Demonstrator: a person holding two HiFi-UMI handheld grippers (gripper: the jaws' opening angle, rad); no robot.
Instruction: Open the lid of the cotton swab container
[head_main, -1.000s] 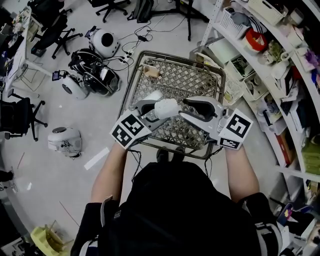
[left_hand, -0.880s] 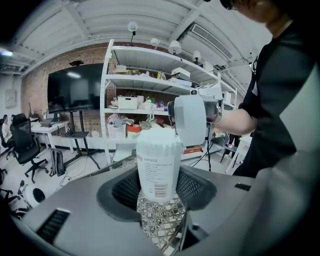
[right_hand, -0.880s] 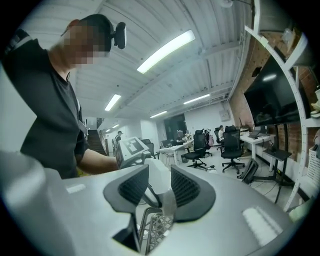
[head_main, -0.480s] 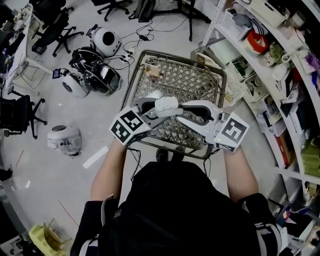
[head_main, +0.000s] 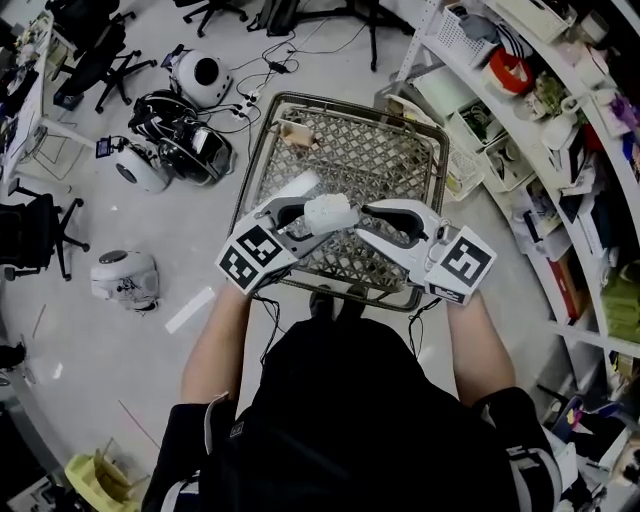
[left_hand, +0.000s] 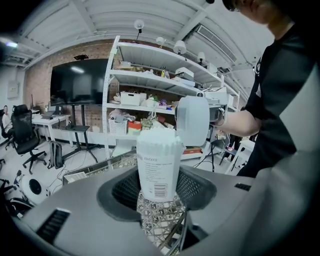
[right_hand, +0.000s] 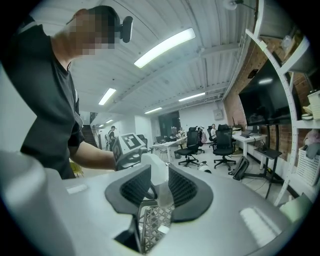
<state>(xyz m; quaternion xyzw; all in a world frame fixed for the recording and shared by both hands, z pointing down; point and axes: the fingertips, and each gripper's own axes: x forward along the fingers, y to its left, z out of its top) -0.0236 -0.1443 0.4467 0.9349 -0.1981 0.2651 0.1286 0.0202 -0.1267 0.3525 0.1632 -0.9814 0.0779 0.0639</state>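
The person wears a black short-sleeved T-shirt (head_main: 350, 420) with white trim on the sleeves (head_main: 212, 420), at eight and four o'clock of the torso. The left gripper (head_main: 305, 218) and the right gripper (head_main: 372, 222) each have a smooth pale grey shell, fingers (left_hand: 117, 192) lined with black ribbed pads, and a white cube (head_main: 255, 258) printed with black square markers. Thin black cables (head_main: 270, 318) hang from both.

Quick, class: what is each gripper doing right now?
Left gripper: closed on the cotton swab container.
Right gripper: jaws have just been closing, now gripping the lid.
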